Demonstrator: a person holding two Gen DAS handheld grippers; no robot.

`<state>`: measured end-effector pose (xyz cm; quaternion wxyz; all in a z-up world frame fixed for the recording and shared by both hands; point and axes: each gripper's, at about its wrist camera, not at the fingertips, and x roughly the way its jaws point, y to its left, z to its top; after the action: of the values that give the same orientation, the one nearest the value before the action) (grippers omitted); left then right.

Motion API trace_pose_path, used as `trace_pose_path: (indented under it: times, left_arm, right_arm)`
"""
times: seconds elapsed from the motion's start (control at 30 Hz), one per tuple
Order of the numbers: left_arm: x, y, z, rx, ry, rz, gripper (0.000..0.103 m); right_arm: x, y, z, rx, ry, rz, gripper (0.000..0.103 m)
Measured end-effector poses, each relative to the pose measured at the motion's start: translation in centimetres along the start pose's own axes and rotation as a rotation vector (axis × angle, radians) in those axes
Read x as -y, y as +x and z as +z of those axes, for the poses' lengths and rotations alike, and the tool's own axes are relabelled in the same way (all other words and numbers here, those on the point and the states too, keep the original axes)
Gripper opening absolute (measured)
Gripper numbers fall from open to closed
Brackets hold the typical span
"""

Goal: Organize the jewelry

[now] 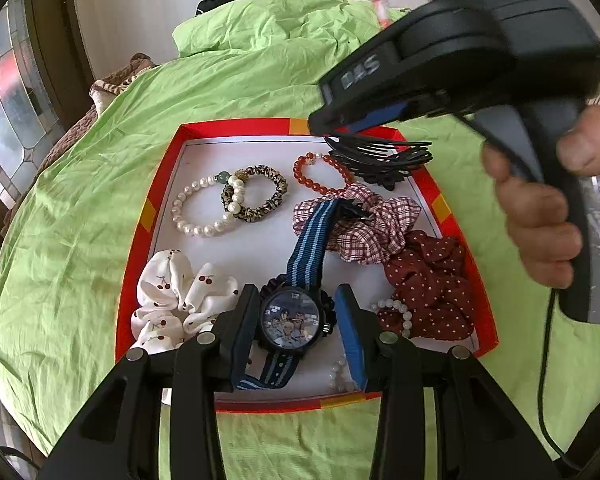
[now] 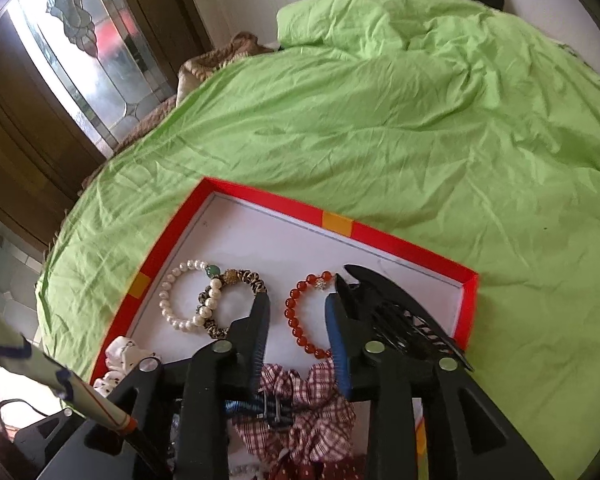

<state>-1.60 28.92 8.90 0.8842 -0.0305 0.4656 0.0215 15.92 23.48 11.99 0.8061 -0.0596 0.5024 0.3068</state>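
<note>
Fingers, left: the left gripper stands part open, its blue pads to either side of the watch; whether they touch the case I cannot tell.
Fingers, right: the right gripper is open with nothing between its pads, hanging over the red bead bracelet; no earlier picture is given.
Watch: lies face up in the near part of the tray, its blue striped strap running away onto the checked scrunchie.
Hair claw: a black hair claw rests in the far right corner of the tray, just beside the red bead bracelet and under the right gripper's nose.
Bracelets: a pearl bracelet overlaps a leopard-print scrunchie in the far left part; a second string of pearls lies beside the dotted dark red scrunchie.
Scrunchie, near left: white with cherries, touching the left finger.
Tray: a red-rimmed tray with a white floor holds all of it.
Bed: the tray sits on a green bedsheet.
Hand: a hand grips the right gripper's handle.
</note>
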Motion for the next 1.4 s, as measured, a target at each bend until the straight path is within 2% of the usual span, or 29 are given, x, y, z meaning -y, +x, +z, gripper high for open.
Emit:
trace_pose_path:
  times: [0.03,0.17,0.3,0.4,0.5,0.57,0.67,0.73,0.83,1.03,1.07,1.13,1.17,1.3,1.4]
  left_arm:
    - [0.1,-0.1,-0.1,0.003,0.0,-0.001,0.044]
    - [0.0,-1.0,-0.1,0.03,-0.004,-0.027,0.045]
    - [-1.0,-2.7,0.1,0.083,-0.048,-0.088,0.045]
    - [-2.1,-4.1,0.3,0.143,-0.091,-0.092,0.049]
    - [-2.9,-4.7,0.4,0.174,-0.128,-0.077,0.049]
    - [-3.0,-4.8,0.4,0.193,-0.136,-0.047,0.049]
    - [-2.5,-5.2,0.4,0.243,-0.113,0.058,0.049]
    - [-2.0,-5.6,0.4,0.277,-0.1,0.13,0.054]
    - [-2.2,-6.0,0.4,0.314,-0.121,0.149,0.061]
    - [-1.9,-8.2,-0.7,0.379,-0.185,0.179,0.063]
    - [-1.7,-8.6,-1.1,0.389,-0.192,0.179,0.065]
    - [-1.2,-9.7,-2.0,0.413,-0.213,0.193,0.078]
    - [-1.0,-10.1,-2.4,0.424,-0.219,0.203,0.08]
    - [0.2,-12.6,-4.5,0.501,-0.228,0.317,0.099]
    - [0.9,-14.5,-5.8,0.554,-0.235,0.384,0.103]
  right_arm:
    - [0.2,-0.7,-0.2,0.015,0.004,-0.006,0.037]
    - [1.6,-3.2,-1.2,0.065,0.025,-0.031,0.039]
    - [3.9,-5.2,-3.0,0.102,0.076,-0.074,0.041]
    - [5.3,-5.2,-4.8,0.083,0.099,-0.13,0.041]
    - [6.4,-4.2,-6.4,0.049,0.128,-0.136,0.041]
    - [6.9,-4.2,-7.5,0.055,0.16,-0.118,0.041]
    - [7.0,-5.1,-9.3,0.084,0.189,-0.099,0.041]
    - [6.7,-5.8,-10.5,0.101,0.185,-0.106,0.041]
    - [5.7,-7.1,-12.9,0.133,0.174,-0.133,0.041]
    - [4.6,-9.0,-16.7,0.169,0.194,-0.15,0.044]
    - [4.2,-9.4,-17.3,0.175,0.187,-0.159,0.045]
    - [3.6,-10.0,-18.3,0.187,0.166,-0.176,0.051]
    - [3.3,-10.3,-18.7,0.192,0.156,-0.187,0.053]
    - [2.4,-11.2,-20.1,0.202,0.128,-0.199,0.055]
    - [2.0,-11.5,-21.0,0.199,0.126,-0.189,0.056]
